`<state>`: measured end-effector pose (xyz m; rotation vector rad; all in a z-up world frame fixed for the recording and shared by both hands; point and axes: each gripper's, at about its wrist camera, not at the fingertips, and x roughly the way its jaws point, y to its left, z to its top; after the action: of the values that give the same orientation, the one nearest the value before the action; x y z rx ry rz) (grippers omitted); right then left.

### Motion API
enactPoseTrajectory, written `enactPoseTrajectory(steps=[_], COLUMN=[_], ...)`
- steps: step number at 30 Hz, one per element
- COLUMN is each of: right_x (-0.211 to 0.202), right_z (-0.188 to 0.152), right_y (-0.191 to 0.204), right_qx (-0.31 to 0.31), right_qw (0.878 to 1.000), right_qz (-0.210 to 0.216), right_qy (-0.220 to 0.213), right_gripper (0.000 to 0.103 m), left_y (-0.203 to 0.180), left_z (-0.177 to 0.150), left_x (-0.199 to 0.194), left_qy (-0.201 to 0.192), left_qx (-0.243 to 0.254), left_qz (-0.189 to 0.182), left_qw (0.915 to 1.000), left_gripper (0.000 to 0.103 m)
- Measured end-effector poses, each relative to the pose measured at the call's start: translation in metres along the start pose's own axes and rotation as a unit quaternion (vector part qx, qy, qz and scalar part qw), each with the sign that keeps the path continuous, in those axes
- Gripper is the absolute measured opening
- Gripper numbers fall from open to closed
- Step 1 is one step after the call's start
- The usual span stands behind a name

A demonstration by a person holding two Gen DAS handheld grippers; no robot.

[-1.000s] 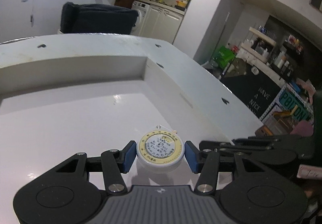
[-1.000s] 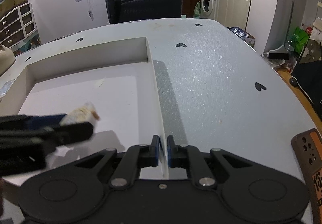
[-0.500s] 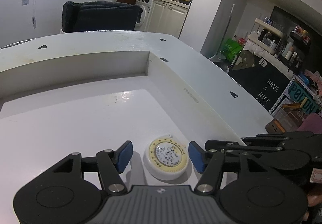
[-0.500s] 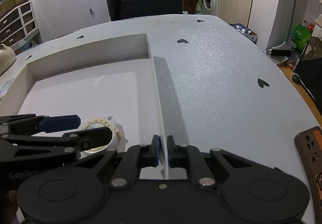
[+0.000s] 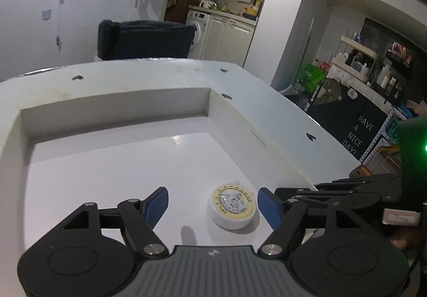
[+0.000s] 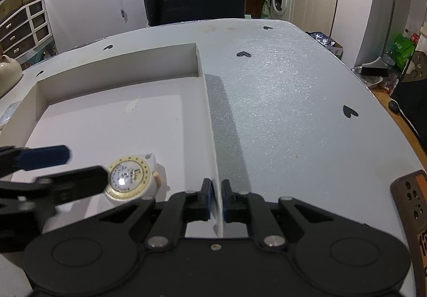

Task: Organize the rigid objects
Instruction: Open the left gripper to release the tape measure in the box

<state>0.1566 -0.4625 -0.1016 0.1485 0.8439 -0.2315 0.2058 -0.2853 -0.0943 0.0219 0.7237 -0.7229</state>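
Note:
A round white tape measure with a yellow dial (image 5: 234, 208) lies flat on the floor of a white box (image 5: 114, 102), near its right wall. My left gripper (image 5: 213, 203) is open, its blue pads apart on either side of the tape measure and not touching it. The tape measure also shows in the right wrist view (image 6: 131, 179), with the left gripper's fingers (image 6: 42, 158) beside it. My right gripper (image 6: 216, 198) is shut on the right wall of the box (image 6: 210, 120), pinching its thin edge.
The box sits on a pale grey table cover with black heart marks (image 6: 293, 99). A brown and orange object (image 6: 413, 206) lies at the table's right edge. A dark chair (image 6: 194, 3) stands behind the table. A cream pot (image 6: 9, 70) is at the far left.
My left gripper let go of the tape measure: it was shut on it and held up, then opened wide. The tape measure now rests on the box floor. The right gripper stays on the wall.

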Motion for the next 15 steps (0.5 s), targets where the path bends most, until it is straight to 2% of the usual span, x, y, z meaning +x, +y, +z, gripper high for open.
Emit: enactPoseTrajectory(steps=[5, 11, 15], right_x=[0.0, 0.0, 0.0], right_z=[0.0, 0.0, 0.0], right_y=[0.002, 0.003, 0.004], right_qx=[-0.004, -0.009, -0.016], right_qw=[1.0, 1.0, 1.0], right_qz=[-0.002, -0.005, -0.007], right_qy=[0.002, 0.001, 0.004], right_gripper=[0.008, 0.009, 0.009], left_y=[0.011, 0.028, 0.043], left_z=[-0.002, -0.007, -0.01], left_x=[-0.031, -0.069, -0.091], left_qy=[-0.026, -0.053, -0.068], left_qx=[-0.007, -0.021, -0.033], left_qz=[0.017, 0.04, 0.068], left_qw=[0.9995, 0.9976, 0.9948], left_gripper=[0.08, 0.081, 0.081])
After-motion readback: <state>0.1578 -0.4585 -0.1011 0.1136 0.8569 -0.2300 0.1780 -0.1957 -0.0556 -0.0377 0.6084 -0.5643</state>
